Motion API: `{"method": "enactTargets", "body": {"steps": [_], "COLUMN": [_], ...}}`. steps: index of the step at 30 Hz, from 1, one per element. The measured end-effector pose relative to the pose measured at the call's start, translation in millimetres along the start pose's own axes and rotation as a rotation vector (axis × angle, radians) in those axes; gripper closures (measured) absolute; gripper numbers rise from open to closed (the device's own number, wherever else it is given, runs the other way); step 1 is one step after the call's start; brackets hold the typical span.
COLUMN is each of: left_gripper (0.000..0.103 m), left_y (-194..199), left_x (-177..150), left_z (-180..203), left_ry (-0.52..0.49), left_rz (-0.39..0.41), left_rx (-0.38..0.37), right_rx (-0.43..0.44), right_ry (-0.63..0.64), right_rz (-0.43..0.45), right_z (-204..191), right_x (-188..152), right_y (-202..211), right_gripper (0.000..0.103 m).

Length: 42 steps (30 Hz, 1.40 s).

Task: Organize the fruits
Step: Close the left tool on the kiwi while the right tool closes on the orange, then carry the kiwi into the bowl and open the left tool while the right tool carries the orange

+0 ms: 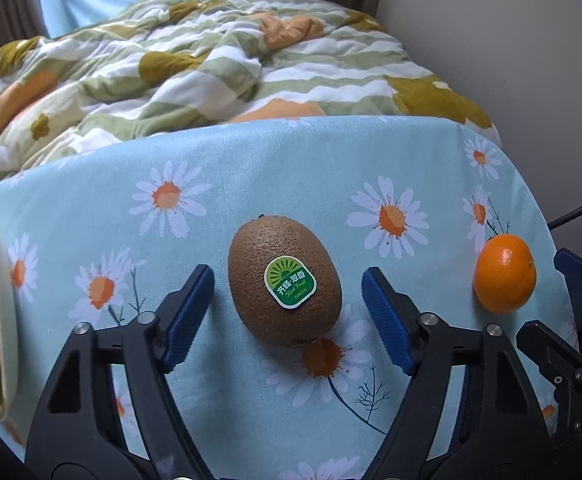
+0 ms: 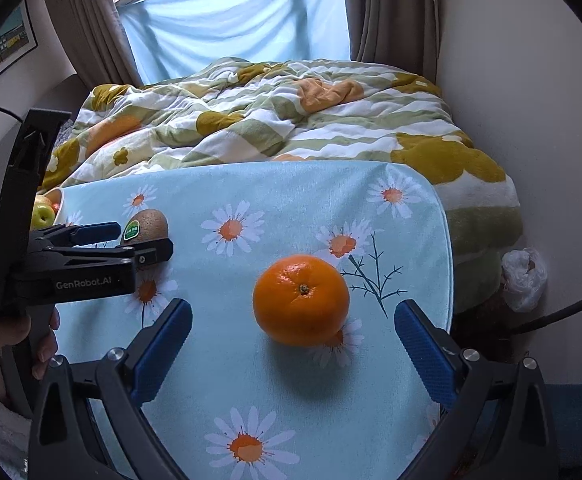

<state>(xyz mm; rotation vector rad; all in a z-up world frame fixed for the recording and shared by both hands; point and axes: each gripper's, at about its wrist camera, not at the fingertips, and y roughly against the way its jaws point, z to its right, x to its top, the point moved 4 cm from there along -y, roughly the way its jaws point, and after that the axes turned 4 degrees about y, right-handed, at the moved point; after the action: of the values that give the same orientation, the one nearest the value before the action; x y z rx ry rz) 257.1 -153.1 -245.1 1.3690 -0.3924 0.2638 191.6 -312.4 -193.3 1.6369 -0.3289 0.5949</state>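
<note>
Two gaping claws: left claw astride kiwi.

The bowl left of the kiwi is cut off by the left wrist frame's edge, its fruit only partly visible. From the right wrist, the left gripper hides the kiwi's lower half (sticker text unreadable).

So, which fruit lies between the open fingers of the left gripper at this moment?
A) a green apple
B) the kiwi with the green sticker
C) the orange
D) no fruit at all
B. In the left wrist view the kiwi rests on the daisy tablecloth between the spread fingers of the left gripper, untouched by either pad; the orange sits between the right gripper fingers instead.
</note>
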Motion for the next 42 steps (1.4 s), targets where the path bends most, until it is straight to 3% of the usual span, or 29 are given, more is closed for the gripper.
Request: {"method": "enactTargets", "body": {"steps": [4, 7, 10, 12, 20, 23, 28, 31, 42], "left_gripper": [0.029, 0.044, 0.046, 0.046, 0.047, 0.047, 0.048, 0.049, 0.049], "left_y": [-2.6, -1.6, 0.1, 0.7, 8.2, 12.2, 16.6, 19.3, 43.7], "left_x": [1.2, 2.2, 3.1, 3.1, -10.7, -18.0, -25.2, -27.0, -28.8], "left_z": [4.6, 3.8, 1.2, 0.9, -0.7, -2.8, -4.9, -7.7, -13.2], "left_ry": [-0.016, -0.033, -0.029, -0.031, -0.038, -0.028, -0.026, -0.014, 0.008], "left_rz": [0.013, 0.018, 0.017, 0.016, 0.009, 0.007, 0.011, 0.016, 0.051], "left_rx": [0.022, 0.055, 0.041, 0.046, 0.063, 0.062, 0.063, 0.061, 0.052], "right_rx": [0.010, 0.008, 0.006, 0.005, -0.001, 0.005, -0.004, 0.002, -0.004], "right_ry": [-0.001, 0.004, 0.007, 0.009, -0.012, -0.006, 0.018, 0.038, 0.053], "right_rz": [-0.012, -0.023, -0.031, -0.043, -0.065, -0.083, -0.077, -0.089, -0.061], "right_z": [0.9, 1.4, 1.2, 1.1, 9.1, 9.1, 6.3, 3.8, 0.6], "right_x": [0.8, 0.8, 0.3, -0.6, -5.3, -6.6, -3.6, -3.2, 2.5], "right_y": [-8.3, -13.5, -17.3, -20.8, -31.0, -36.7, -40.2, -42.7, -30.8], "right_gripper": [0.003, 0.006, 0.010, 0.016, 0.017, 0.029, 0.030, 0.047, 0.047]}}
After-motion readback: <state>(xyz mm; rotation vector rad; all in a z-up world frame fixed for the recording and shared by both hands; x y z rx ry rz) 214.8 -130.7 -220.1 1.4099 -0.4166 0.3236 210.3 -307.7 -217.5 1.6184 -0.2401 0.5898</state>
